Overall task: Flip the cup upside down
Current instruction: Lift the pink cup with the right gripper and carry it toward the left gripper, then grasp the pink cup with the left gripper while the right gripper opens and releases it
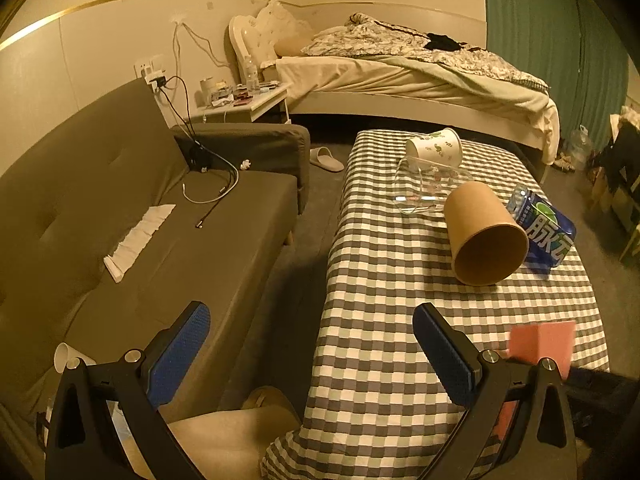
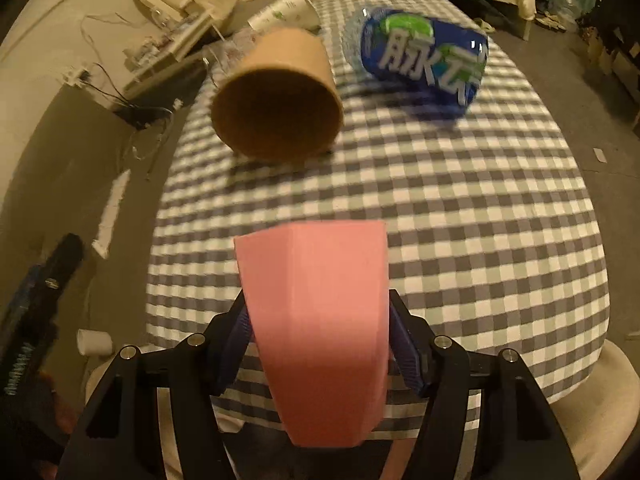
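My right gripper (image 2: 318, 332) is shut on a pink faceted cup (image 2: 316, 320) and holds it above the checkered table (image 2: 460, 240), wider end pointing away from the camera. The pink cup also shows at the right in the left wrist view (image 1: 540, 344). My left gripper (image 1: 312, 344) is open and empty, over the table's left edge and the gap beside the sofa.
A brown paper cup (image 1: 484, 236) lies on its side mid-table, mouth toward me. Behind it lie a clear glass vessel (image 1: 424, 188) and a white printed paper cup (image 1: 436, 146). A blue snack bag (image 1: 544, 232) lies to the right. A grey sofa (image 1: 120, 220) stands left.
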{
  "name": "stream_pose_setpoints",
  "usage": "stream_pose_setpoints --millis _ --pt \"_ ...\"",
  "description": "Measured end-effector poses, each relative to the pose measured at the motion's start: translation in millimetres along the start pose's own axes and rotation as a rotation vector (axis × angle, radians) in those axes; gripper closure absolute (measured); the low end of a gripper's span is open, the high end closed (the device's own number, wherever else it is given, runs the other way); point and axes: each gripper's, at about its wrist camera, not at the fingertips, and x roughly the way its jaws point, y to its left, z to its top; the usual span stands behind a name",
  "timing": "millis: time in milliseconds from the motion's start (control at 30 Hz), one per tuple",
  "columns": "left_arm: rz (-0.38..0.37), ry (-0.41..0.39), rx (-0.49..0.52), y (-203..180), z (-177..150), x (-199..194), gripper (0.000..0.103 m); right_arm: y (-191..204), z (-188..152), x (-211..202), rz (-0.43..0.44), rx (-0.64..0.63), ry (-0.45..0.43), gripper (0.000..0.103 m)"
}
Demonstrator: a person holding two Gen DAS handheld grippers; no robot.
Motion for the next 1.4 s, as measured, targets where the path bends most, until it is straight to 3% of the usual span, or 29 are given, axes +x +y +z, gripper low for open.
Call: stream_pose_setpoints --millis 167,333,533,600,633,667,900,1133,1233,1333,1400 --pt "-0.005 -0.021 0.023 -12.9 2.4 -16.5 0.000 -7.9 10.3 -50.7 0.041 -0.010 -0.138 0.034" --pt "-0.063 -0.019 0.018 -36.7 -2.1 -34.0 0.000 -26.9 16.7 -109.4 0.013 -0.031 -0.275 0.033" --pt "-0.164 0.017 0.017 -71.7 -23.2 -40.7 0.000 -57.2 1.6 -141.4 -0.047 -0.057 -0.360 0.030" --pt "-0.184 0.029 0.026 -82.2 -31.2 -39.7 0.000 -72.7 -9.0 -139.9 -0.075 -0.065 -0.363 0.025" --pt "-0.200 0.047 0.030 -88.5 -36.2 -37.5 0.000 -77.7 -13.1 -137.9 -0.086 -0.061 -0.361 0.014" --pt "-0.207 0.054 0.031 -92.3 -38.7 -36.5 0.000 -83.8 -18.1 -135.8 -0.096 -0.052 -0.364 0.010" --pt "-0.221 0.114 0.051 -113.3 -61.7 -12.4 0.000 -123.4 -36.3 -102.5 -0.089 0.043 -0.304 0.009" --pt "-0.222 0.127 0.090 -125.5 -76.1 5.8 0.001 -135.8 -37.6 -76.0 -0.088 0.058 -0.253 0.009" --pt "-0.228 0.134 0.100 -128.6 -80.6 14.3 0.014 -137.4 -35.2 -69.3 -0.085 0.058 -0.244 0.009" --pt "-0.266 0.149 0.113 -131.0 -81.8 18.0 0.041 -138.4 -33.3 -64.8 -0.085 0.057 -0.234 0.009" --pt "-0.278 0.140 0.134 -134.6 -81.1 13.8 0.049 -140.3 -32.7 -62.6 -0.083 0.061 -0.228 0.009"
